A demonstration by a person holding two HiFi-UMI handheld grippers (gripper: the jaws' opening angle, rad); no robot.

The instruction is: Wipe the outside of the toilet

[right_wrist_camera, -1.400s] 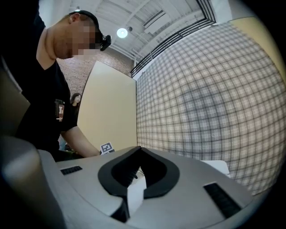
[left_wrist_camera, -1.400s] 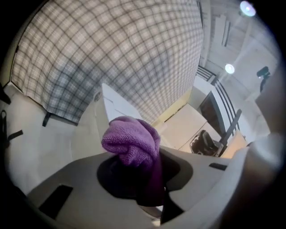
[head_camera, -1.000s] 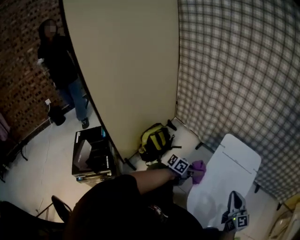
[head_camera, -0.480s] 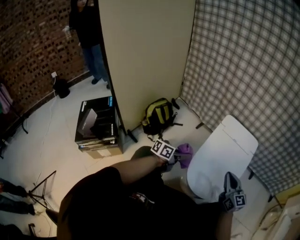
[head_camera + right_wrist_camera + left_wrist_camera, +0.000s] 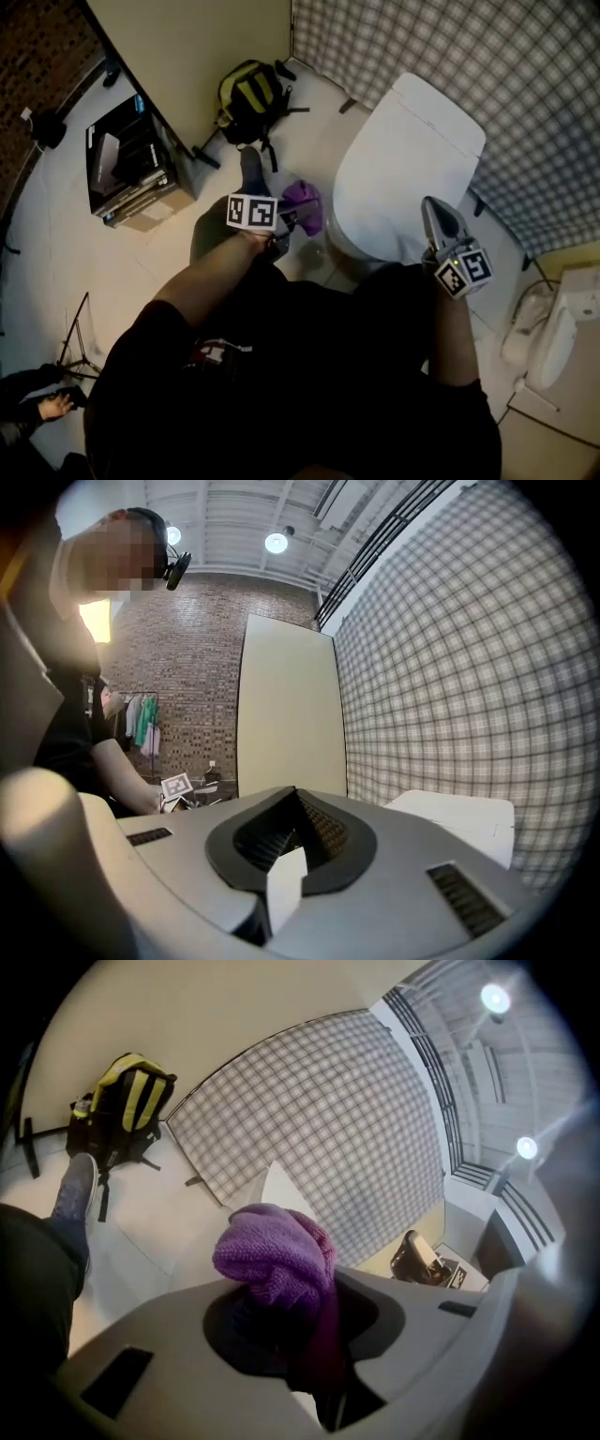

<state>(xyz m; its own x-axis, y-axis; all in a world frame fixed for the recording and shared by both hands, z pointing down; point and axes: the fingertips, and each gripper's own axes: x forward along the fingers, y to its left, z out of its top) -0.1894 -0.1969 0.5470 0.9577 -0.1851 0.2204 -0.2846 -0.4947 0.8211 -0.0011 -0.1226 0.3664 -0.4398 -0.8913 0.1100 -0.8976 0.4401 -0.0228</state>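
Overhead, the head view finds me standing at the white toilet (image 5: 403, 150), its lid down, set against a plaid wall (image 5: 469, 56). My left gripper (image 5: 292, 218) is clenched on a purple cloth (image 5: 305, 204) just beside the bowl's left flank; whether cloth and porcelain touch cannot be told from here. My right gripper (image 5: 437, 217), jaws drawn to a point, hangs over the near edge of the toilet. A yellow and black backpack (image 5: 250, 92) lies on the floor by the beige partition (image 5: 206, 37), and a black case (image 5: 127, 159) sits beyond it to the left. From the left gripper view, the left gripper (image 5: 286, 1321) has its jaws pinched on the bunched purple cloth (image 5: 277, 1252), which bulges up above them. A sliver of the toilet (image 5: 279, 1190) shows behind the cloth, the plaid wall (image 5: 319, 1119) rises past it, and the backpack (image 5: 122, 1101) rests at upper left, with my shoe (image 5: 75, 1183) below it. From the right gripper view, the right gripper (image 5: 295, 803) has its ribbed jaws pressed together with nothing between them. The toilet (image 5: 459, 819) sits low at right under the plaid wall (image 5: 469, 667), the partition (image 5: 286, 705) stands straight ahead, and a brick wall (image 5: 187, 667) runs behind it.
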